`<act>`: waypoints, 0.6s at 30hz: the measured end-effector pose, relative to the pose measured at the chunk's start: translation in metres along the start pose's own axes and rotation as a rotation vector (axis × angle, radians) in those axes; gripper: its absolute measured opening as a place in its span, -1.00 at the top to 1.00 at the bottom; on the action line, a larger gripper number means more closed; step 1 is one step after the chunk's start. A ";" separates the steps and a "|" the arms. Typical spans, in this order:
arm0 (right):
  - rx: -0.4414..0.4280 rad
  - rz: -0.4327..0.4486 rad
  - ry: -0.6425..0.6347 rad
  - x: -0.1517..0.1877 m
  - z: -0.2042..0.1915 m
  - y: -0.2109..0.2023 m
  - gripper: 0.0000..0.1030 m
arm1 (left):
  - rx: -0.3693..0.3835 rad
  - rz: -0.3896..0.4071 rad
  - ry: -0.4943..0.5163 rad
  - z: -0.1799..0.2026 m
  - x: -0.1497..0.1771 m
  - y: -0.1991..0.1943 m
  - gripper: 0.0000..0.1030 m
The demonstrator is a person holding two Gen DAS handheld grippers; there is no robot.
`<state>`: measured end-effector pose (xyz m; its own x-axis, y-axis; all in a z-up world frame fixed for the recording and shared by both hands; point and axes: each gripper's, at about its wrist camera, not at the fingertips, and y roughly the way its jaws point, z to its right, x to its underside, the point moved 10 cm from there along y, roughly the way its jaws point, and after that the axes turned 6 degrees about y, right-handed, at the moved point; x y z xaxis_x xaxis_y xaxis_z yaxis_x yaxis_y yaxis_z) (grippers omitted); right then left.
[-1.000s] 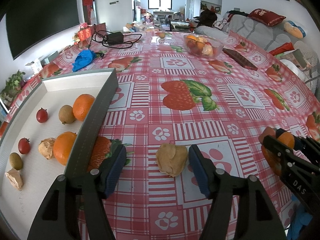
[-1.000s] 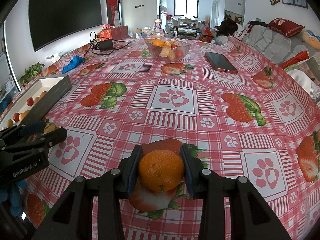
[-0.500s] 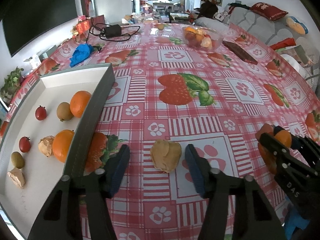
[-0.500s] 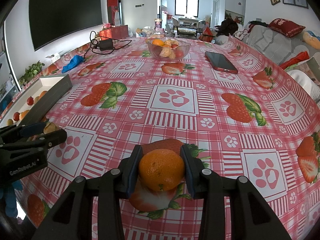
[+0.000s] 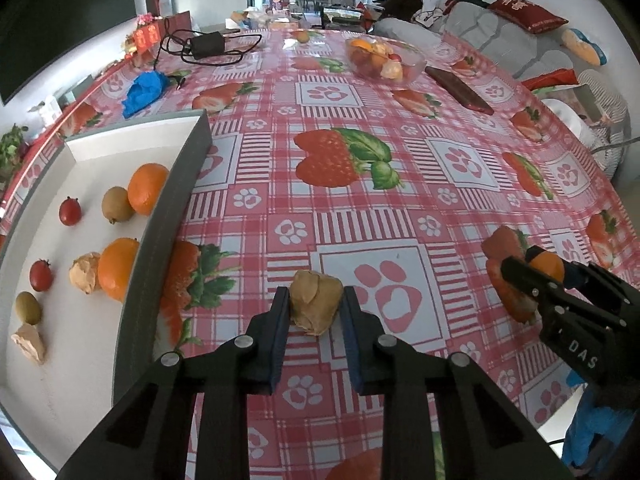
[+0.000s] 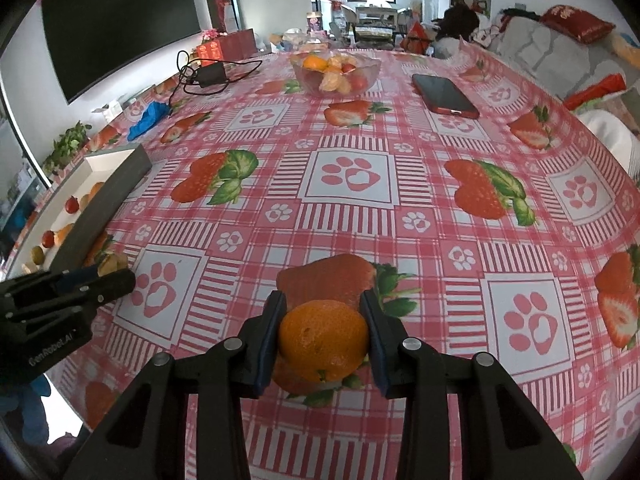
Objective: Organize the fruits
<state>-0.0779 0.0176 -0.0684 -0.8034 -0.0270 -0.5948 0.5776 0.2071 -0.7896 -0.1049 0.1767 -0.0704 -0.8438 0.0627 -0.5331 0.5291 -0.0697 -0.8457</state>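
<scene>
Left wrist view: the left gripper (image 5: pixel 315 307) pinches a tan peeled fruit piece (image 5: pixel 315 302) on the tablecloth just right of the white tray (image 5: pixel 168 216), which holds two oranges, two kiwis, two small red fruits and two tan pieces. The right gripper (image 6: pixel 323 334), marked "DAS", clamps one orange (image 6: pixel 323 335). "GenRobot.AI" marks the left tool. A glass fruit bowl (image 6: pixel 336 70) and red phone (image 6: pixel 444 95) lie far beyond the tray.
</scene>
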 end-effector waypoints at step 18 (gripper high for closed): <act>-0.009 -0.041 0.049 0.005 0.001 -0.010 0.23 | 0.062 0.038 -0.023 -0.011 0.008 -0.024 0.47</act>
<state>-0.0879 0.0141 -0.0639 -0.8324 0.0118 -0.5541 0.5433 0.2153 -0.8115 -0.1232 0.1902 -0.0551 -0.8256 0.0359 -0.5632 0.5546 -0.1332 -0.8214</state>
